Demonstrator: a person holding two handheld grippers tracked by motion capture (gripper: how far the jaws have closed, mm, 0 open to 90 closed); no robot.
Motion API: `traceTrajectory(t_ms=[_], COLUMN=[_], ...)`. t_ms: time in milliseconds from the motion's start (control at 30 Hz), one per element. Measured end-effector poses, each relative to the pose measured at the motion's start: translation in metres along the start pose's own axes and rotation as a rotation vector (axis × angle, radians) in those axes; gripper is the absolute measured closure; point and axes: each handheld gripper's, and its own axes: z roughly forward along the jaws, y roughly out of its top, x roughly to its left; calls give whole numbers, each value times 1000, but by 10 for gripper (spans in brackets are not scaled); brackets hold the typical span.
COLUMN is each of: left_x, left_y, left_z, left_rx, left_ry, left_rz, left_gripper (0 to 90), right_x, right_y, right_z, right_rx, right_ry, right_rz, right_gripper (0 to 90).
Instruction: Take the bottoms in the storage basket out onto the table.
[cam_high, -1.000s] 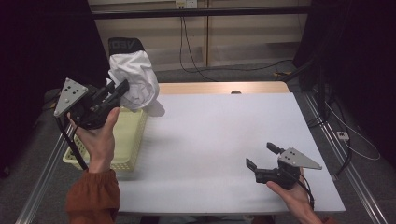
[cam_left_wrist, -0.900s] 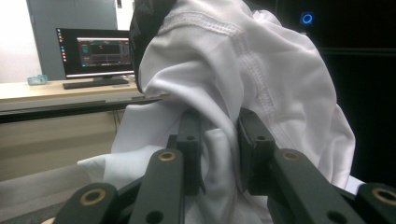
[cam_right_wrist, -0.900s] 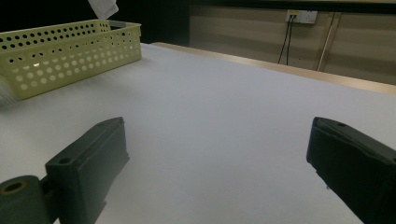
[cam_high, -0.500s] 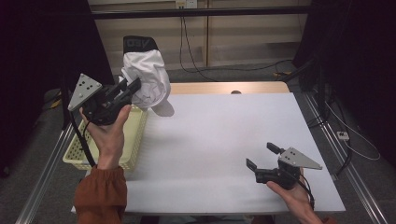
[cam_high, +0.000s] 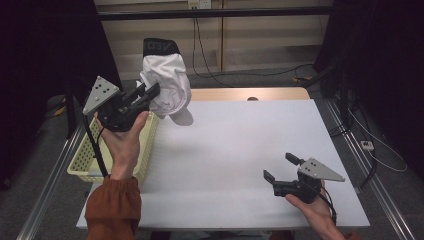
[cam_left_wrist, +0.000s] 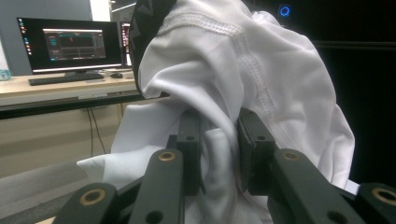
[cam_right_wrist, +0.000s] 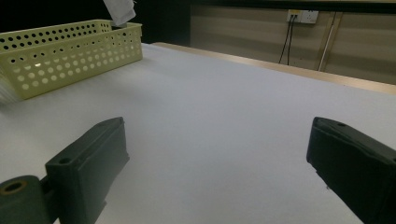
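Upper left of the high view, the left hand-held gripper (cam_high: 150, 94) pinches a white garment (cam_high: 167, 85) aloft beside the yellow basket (cam_high: 87, 159). It looks light, limp and slippery; a bunched fold or seam holds best. The right hand-held gripper (cam_high: 281, 170) rests wide open on the worktop (cam_high: 240, 145).

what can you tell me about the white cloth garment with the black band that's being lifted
The white cloth garment with a black band looks like soft, thin knit fabric with stitched seams. A black waistband with pale lettering tops it. It hangs bunched and crumpled in the air, above the far end of the yellow perforated plastic basket and the white table's left edge. The left gripper is shut on a fold of it; nothing else touches it.
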Motion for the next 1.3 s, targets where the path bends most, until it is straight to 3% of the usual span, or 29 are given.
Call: traceTrajectory(t_ms=[467,633,1300], left_x=[-12,-15,-36], left_y=[1,0,-11], left_z=[14,21,50], left_rx=[10,41,100], left_ry=[-45,-54,-116], left_rz=[0,22,11], left_gripper=[735,734,734], right_x=[0,0,0], right_y=[0,0,0], right_z=[0,-1,-1], right_rx=[-1,-1,-4], right_ry=[1,0,0], right_rz=[-1,-3,-2], right_gripper=[49,49,49])
